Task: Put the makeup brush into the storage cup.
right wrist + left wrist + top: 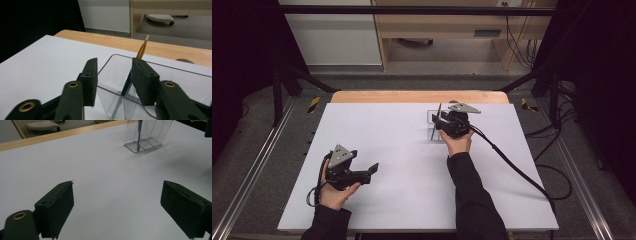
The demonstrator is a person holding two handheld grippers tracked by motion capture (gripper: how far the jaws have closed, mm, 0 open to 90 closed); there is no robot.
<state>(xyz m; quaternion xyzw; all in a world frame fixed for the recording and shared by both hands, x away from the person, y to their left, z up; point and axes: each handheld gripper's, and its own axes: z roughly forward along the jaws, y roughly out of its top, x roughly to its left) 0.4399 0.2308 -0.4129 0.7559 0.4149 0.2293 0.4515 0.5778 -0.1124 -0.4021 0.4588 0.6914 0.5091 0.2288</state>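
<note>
Toward the tabletop's (377,200) far edge, the right gripper (113,82) hangs over a clear divided holder (175,82), jaws apart, apparently free of the brush (142,48) leaning inside so it stays upright. Near the front, the left gripper (373,169) waits with its jaws wide apart and nothing between them.

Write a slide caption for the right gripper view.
Right gripper open over a clear divided holder, a gold-ferruled brush leaning inside it.

White rectangular table sheet (402,150) over a light wooden tabletop edge (417,96), grey carpeted floor (257,165), pale wooden cabinet (452,25) behind, white wall panel (332,35), black cables (557,130).
</note>
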